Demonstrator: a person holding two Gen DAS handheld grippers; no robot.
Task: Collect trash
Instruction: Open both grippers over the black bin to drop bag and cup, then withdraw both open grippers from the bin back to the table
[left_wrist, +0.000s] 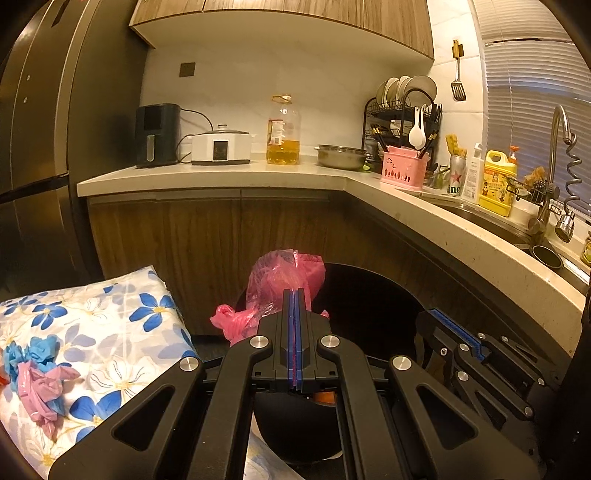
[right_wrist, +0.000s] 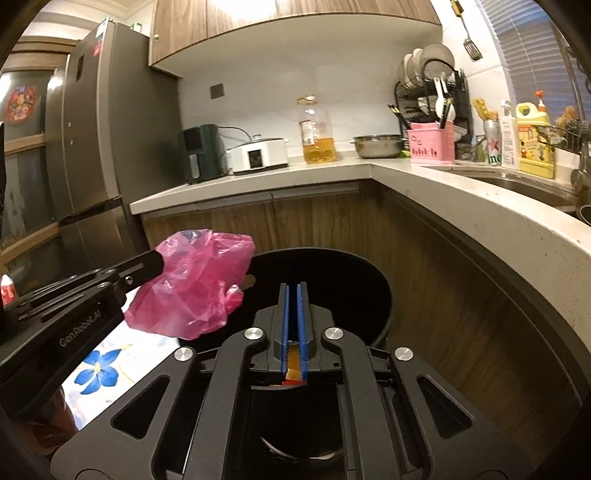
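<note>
My left fingers (left_wrist: 294, 295) were pressed together on a crumpled pink plastic bag (left_wrist: 284, 280), a sliver of pink showing between the blue pads. From the right wrist view the same bag (right_wrist: 195, 284) hung off the tip of those fingers, in the air just left of the black bin (right_wrist: 325, 280) and above its rim. The bin stood on the floor against the wooden cabinet fronts, below the curved kitchen surface (right_wrist: 461, 199).

My right fingers (right_wrist: 293, 290) stood a narrow slit apart, pointing over the bin's open mouth. Nothing was pressed between the tips; lower in the slit something orange and red showed, but I could not tell what it was or whether it touched the pads.

To my left lay a cloth with blue flowers (left_wrist: 92, 332), and on it a small heap of crumpled blue and pink plastic (left_wrist: 37, 373), well apart from the bin.
</note>
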